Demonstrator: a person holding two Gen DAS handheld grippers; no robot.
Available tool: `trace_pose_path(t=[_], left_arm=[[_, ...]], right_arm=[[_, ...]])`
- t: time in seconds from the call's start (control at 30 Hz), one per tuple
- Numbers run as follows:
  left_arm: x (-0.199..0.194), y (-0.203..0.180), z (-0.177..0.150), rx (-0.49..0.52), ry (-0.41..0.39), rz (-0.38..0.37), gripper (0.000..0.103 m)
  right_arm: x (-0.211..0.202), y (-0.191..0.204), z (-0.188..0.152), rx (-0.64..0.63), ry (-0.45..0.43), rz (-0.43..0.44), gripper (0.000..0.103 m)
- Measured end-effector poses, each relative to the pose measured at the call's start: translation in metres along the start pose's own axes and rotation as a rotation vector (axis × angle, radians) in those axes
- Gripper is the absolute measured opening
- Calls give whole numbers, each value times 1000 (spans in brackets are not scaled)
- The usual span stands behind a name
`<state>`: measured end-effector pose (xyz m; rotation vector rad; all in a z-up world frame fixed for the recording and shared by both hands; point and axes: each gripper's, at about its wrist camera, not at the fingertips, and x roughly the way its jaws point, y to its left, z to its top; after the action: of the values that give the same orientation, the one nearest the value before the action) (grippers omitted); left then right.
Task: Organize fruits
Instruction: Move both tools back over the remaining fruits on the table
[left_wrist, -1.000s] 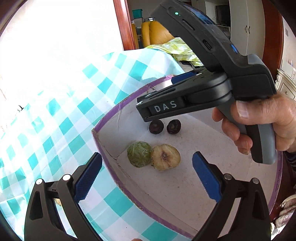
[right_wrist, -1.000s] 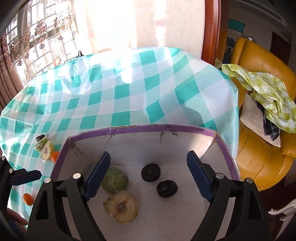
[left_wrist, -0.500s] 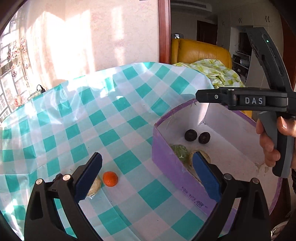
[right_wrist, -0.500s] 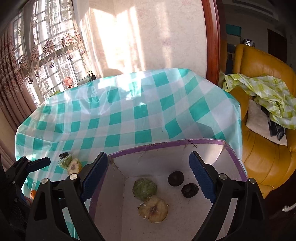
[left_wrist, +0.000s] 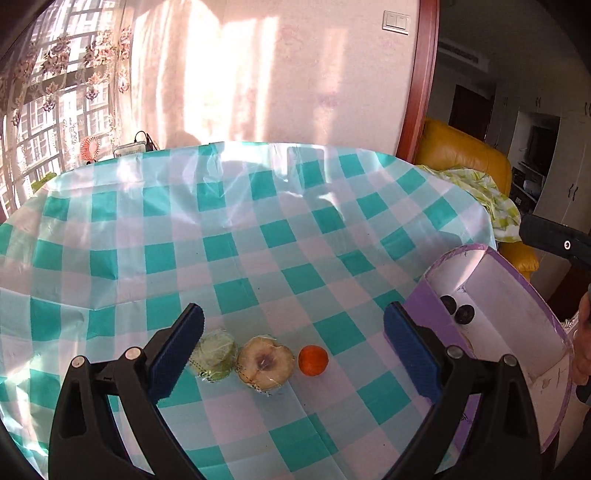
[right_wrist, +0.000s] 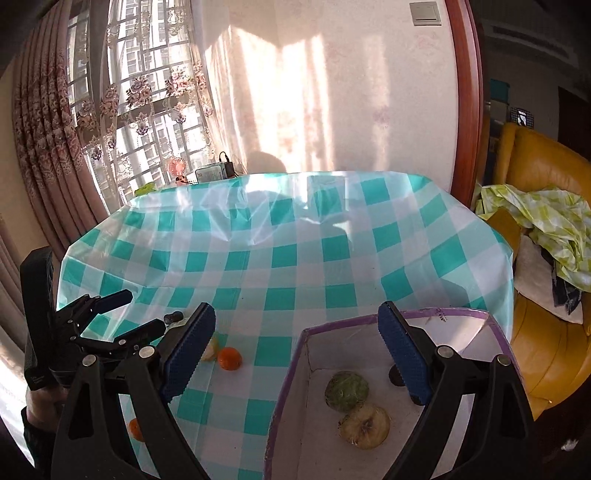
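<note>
Sunlit checked tablecloth (left_wrist: 258, 236) – both grippers' fingers (left_wrist: 177, 354) spread, holding nothing – box (right_wrist: 476, 317) alongside.

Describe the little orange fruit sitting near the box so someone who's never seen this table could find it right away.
On the checked tablecloth, look just left of the purple-edged box. Three items lie in a row there; the orange fruit is nearest the box, the smallest, round, and the only unwrapped one.

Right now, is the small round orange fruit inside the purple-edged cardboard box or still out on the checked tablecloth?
Out. The small round orange fruit lies on the checked tablecloth, apart from the purple-edged cardboard box.
</note>
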<state>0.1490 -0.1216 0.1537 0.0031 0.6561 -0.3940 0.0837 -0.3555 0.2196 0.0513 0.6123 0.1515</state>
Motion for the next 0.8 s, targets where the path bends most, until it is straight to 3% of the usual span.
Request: trace_pose_path(t=[0.3,0.43,0.6,0.8], left_arm=[[-6,85,-6,-258,-37,82,97],[-4,114,-13,-350,-42,84,94],[3,139,-21,-424,-37,80,90],[23,154,-32,-478,-5,50,83]], right_arm=[[-2,49,-4,-20,-11,57,87],[1,72,-14,-4,3,87,87],[24,100,-35,2,56,127,87],[60,120,-55,-40,97,95,87]])
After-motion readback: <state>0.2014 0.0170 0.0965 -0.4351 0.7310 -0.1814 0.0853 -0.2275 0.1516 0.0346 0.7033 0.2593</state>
